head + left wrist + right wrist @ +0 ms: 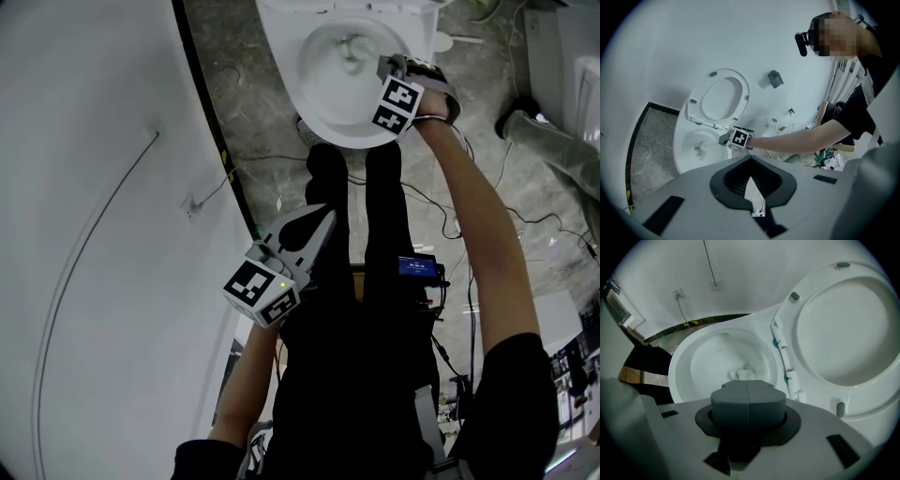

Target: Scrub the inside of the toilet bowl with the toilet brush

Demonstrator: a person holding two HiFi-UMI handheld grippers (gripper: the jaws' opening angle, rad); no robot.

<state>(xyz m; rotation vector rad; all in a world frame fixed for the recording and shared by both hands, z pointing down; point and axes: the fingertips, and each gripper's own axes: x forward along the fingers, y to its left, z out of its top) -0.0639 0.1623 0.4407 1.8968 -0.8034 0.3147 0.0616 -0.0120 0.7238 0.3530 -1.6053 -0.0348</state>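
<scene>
The white toilet bowl (309, 103) is at the top of the head view, with its seat (881, 376) raised behind it. My right gripper (382, 66) hangs over the bowl's right rim, shut on the toilet brush handle. The brush head (352, 52) is down in the bowl's bottom. In the right gripper view, the brush head (743, 373) shows just past the closed pads of my right gripper (748, 394). My left gripper (326, 217) is held back near my legs, fingers together, holding nothing. The left gripper view looks over the left gripper (752, 180) at the bowl (682, 150) and the brush (698, 149).
A white wall (94, 234) with a socket (192, 206) and a thin cable runs along the left. Cables lie on the grey stone floor (253, 94). A small device with a blue screen (417, 267) hangs at my waist. Another person's leg (553, 145) stands at the right.
</scene>
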